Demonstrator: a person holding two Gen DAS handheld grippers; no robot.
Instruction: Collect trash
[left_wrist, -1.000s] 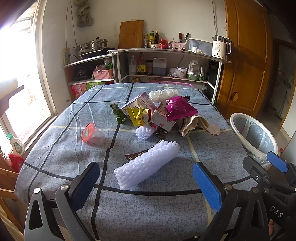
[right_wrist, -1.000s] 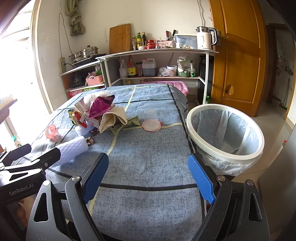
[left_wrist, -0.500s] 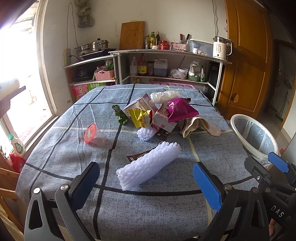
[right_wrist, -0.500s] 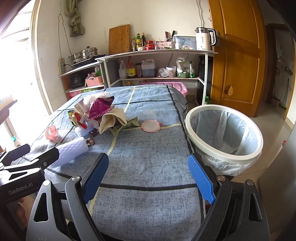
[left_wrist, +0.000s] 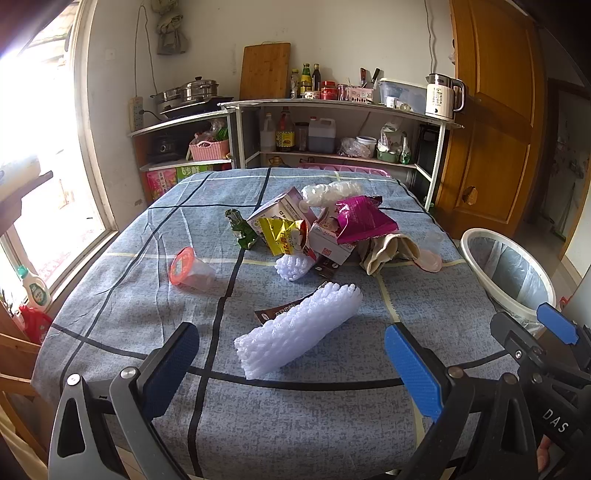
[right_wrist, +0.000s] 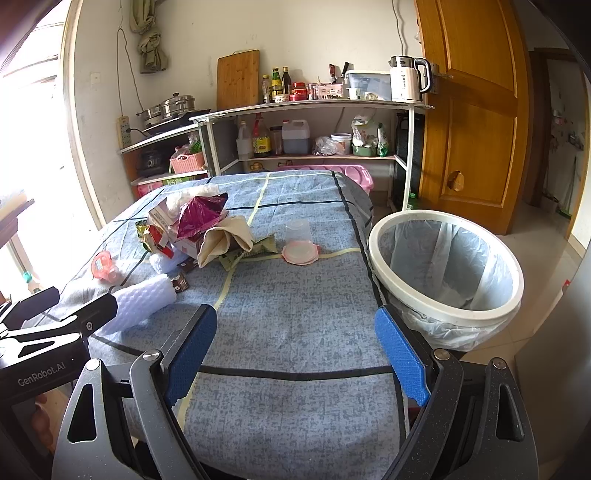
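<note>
- Left gripper (left_wrist: 291, 365): fingers spread wide, holding nothing, above the near edge of the table (left_wrist: 110, 314).
- Right gripper (right_wrist: 295, 354): fingers likewise apart and empty.
- Foam sleeve (left_wrist: 299, 336): lies on the cloth just ahead of the left gripper.
- Trash pile (left_wrist: 317, 229): boxes, wrappers and a bag, mid-table.
- Cup (left_wrist: 188, 267): on its side, left of the pile.
- Bin (right_wrist: 447, 273): lined, beside the table's right edge.

Black fingers (right_wrist: 186, 360), blue ribbed pads (left_wrist: 412, 365)
</note>
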